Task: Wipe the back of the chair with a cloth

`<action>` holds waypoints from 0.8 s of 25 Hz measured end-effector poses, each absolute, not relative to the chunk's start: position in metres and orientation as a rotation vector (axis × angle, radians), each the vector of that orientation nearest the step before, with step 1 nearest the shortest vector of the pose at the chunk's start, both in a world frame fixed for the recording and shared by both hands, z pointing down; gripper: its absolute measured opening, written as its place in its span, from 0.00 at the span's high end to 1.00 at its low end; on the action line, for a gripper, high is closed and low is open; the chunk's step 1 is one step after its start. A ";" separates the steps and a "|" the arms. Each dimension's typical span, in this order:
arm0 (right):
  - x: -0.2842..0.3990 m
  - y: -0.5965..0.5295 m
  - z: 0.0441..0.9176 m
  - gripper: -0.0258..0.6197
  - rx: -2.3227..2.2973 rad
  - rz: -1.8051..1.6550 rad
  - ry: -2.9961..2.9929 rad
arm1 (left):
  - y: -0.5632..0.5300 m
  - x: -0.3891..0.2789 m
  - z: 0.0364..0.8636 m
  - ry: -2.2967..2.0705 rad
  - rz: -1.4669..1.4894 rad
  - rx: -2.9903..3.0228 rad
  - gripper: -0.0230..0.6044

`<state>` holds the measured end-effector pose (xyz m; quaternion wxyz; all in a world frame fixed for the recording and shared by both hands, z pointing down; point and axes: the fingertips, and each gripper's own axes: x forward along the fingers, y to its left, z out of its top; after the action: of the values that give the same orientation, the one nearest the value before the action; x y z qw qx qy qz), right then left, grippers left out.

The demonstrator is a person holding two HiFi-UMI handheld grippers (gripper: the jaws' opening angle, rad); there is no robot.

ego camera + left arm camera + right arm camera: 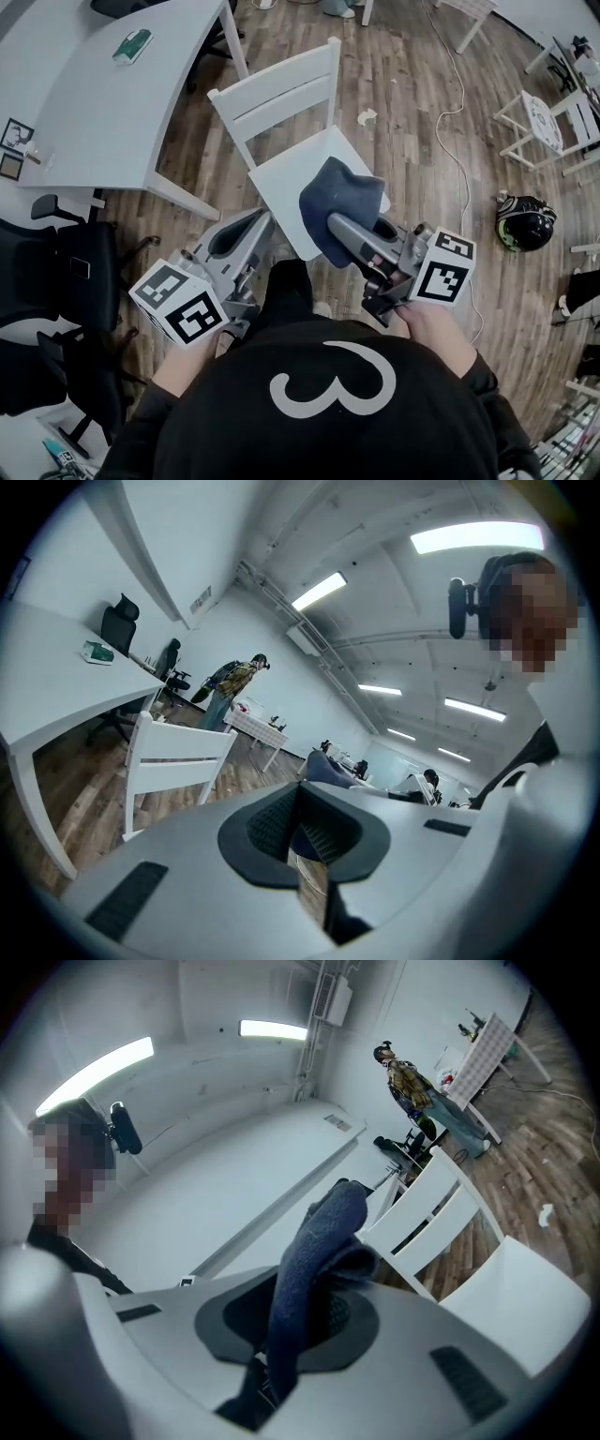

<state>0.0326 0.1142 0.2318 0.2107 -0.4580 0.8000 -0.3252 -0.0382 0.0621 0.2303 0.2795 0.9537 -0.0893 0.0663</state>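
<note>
Chair back (277,77) stands ahead of both tongs, beyond the seat (281,183), with its slats running crosswise. In the head view the right tongs (342,225) hover over the seat's near edge and are the nearer pair. The left gripper view shows the left tongs (302,827) apparently clenched on nothing and angled upward. The right gripper view shows a dark blue cloth (314,1260) pinched between the pads, with the backrest ahead and to the right.
</note>
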 end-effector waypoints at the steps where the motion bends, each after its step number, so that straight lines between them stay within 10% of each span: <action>1: 0.033 0.103 0.234 0.89 -1.279 -0.907 2.233 | 0.051 -0.035 0.232 -0.238 0.177 2.553 0.94; 20: 0.057 -0.125 0.313 0.89 -1.467 -1.028 2.348 | -0.146 -0.006 0.300 -0.295 0.284 2.429 0.94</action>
<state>0.0571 -0.1247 0.3126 0.0939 -0.4946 0.7915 -0.3464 -0.0056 -0.1464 0.3000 0.3329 0.9299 -0.1129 0.1086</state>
